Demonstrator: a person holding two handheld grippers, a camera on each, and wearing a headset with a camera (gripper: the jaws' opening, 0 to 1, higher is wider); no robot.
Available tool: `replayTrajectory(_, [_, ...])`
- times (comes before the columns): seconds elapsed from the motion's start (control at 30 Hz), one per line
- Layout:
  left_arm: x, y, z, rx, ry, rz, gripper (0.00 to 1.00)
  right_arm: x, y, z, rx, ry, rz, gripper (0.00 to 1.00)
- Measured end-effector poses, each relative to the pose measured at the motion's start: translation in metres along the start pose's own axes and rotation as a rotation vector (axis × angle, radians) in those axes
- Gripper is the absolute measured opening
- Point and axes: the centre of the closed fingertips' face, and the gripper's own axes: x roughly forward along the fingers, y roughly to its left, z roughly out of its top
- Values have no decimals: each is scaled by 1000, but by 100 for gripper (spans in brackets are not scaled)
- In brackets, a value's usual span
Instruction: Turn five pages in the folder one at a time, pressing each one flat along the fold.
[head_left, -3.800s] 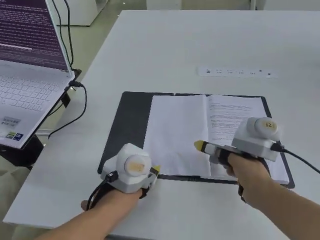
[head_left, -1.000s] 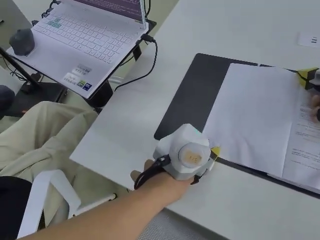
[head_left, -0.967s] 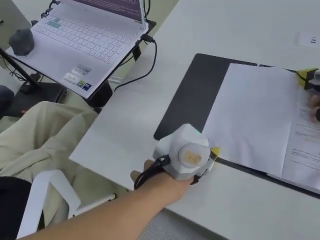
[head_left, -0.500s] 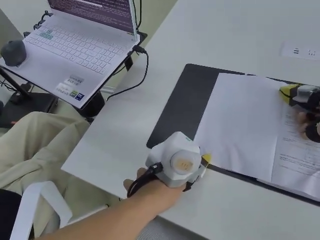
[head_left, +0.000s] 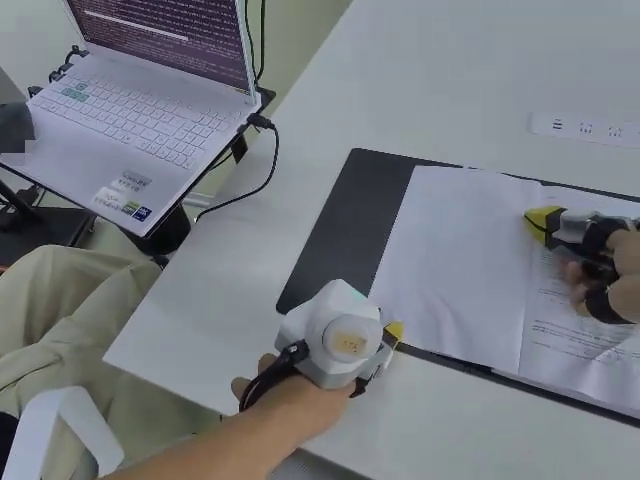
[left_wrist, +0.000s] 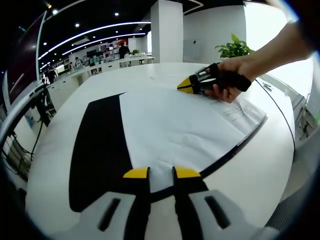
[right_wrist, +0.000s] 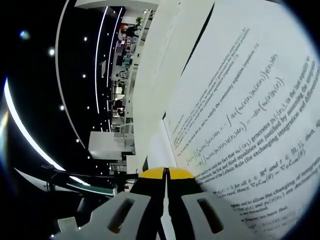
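A black folder (head_left: 340, 230) lies open on the white table, with a blank white page (head_left: 450, 260) on its left half and a printed page (head_left: 570, 330) on the right. My left gripper (head_left: 393, 330) rests at the near left corner of the blank page (left_wrist: 170, 125); its yellow tips (left_wrist: 161, 172) stand slightly apart with nothing between them. My right gripper (head_left: 540, 220) is shut, its tips pressed down at the fold near the folder's far end. The left gripper view shows the right gripper (left_wrist: 184, 85) across the page. Its own view looks along the printed text (right_wrist: 250, 100) over closed tips (right_wrist: 166, 173).
An open laptop (head_left: 130, 110) sits on a stand off the table's left edge, with a black cable (head_left: 245, 175) trailing onto the table. A white power strip (head_left: 585, 128) lies beyond the folder. The person's lap (head_left: 60, 320) is below the table edge.
The head camera has swung left. My right gripper has gone from the near end of the fold up to its far part. The left gripper stays at the page's near left corner.
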Motion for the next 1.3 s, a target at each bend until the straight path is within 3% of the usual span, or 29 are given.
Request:
replayTrajectory(0.6, [-1, 0, 1, -14, -7, 3, 16, -30, -10, -33, 18, 34, 11, 0])
replayTrajectory(0.8, [-1, 0, 1, -14, -6, 3, 16, -43, -13, -59, -29, 103, -5, 0])
replayTrajectory(1.3, [-2, -2, 1, -11, -4, 0, 16, -77, -33, -109, -23, 146, -9, 0])
